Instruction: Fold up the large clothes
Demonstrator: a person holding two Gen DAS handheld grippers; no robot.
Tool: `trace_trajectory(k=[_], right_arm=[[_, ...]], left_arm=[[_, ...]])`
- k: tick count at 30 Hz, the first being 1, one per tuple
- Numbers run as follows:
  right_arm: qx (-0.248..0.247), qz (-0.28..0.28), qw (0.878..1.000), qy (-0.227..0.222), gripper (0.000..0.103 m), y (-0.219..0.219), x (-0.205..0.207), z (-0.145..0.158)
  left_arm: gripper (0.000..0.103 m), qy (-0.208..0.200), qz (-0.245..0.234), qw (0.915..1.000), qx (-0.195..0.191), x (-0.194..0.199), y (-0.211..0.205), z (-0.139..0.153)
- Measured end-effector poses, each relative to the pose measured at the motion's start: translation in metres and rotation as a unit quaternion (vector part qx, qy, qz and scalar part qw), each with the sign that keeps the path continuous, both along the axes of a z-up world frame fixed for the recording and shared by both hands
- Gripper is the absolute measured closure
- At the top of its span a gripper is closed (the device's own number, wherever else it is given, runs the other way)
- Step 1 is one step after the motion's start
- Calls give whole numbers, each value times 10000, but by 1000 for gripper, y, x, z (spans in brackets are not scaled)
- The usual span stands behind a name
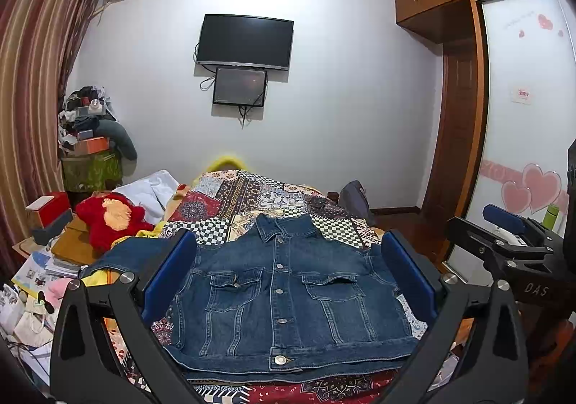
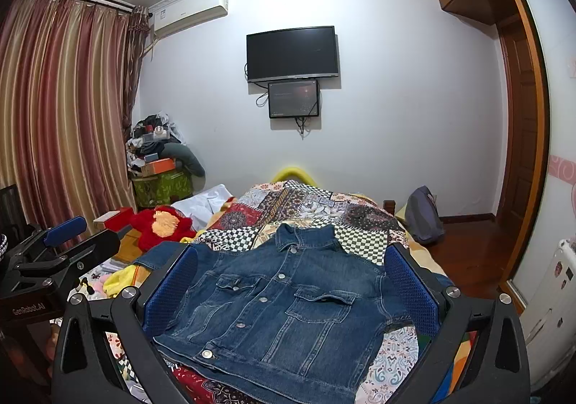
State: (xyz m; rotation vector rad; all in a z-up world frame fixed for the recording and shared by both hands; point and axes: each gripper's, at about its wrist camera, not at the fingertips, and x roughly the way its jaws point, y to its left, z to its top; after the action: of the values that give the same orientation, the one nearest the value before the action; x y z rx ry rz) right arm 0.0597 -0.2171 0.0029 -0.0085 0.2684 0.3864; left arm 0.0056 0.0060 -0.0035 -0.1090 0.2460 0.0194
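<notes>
A blue denim jacket (image 1: 284,292) lies front-up and buttoned on the patchwork bedspread (image 1: 252,198), collar away from me, one sleeve stretched out to the left (image 1: 133,252). My left gripper (image 1: 288,252) is open and empty, held above the jacket's near hem with a blue pad on each side. My right gripper (image 2: 291,267) is also open and empty above the same jacket (image 2: 284,310). The right gripper also shows at the right edge of the left wrist view (image 1: 504,227). The left gripper shows at the left edge of the right wrist view (image 2: 64,234).
A red plush toy (image 1: 108,216) and white cloth (image 1: 151,188) lie at the bed's left. Books, bags and boxes (image 1: 39,270) clutter the left side. A grey bag (image 2: 424,220) sits right of the bed. A wardrobe (image 1: 525,108) stands at right, a TV (image 1: 244,42) on the far wall.
</notes>
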Motion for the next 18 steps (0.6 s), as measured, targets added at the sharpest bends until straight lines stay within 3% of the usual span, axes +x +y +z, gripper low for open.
trace_trajectory(k=[18], right_arm=[[4,0,10000,6,0,0,0,1]], left_arm=[[0,7,-27,10000,-42,1,4,-1]])
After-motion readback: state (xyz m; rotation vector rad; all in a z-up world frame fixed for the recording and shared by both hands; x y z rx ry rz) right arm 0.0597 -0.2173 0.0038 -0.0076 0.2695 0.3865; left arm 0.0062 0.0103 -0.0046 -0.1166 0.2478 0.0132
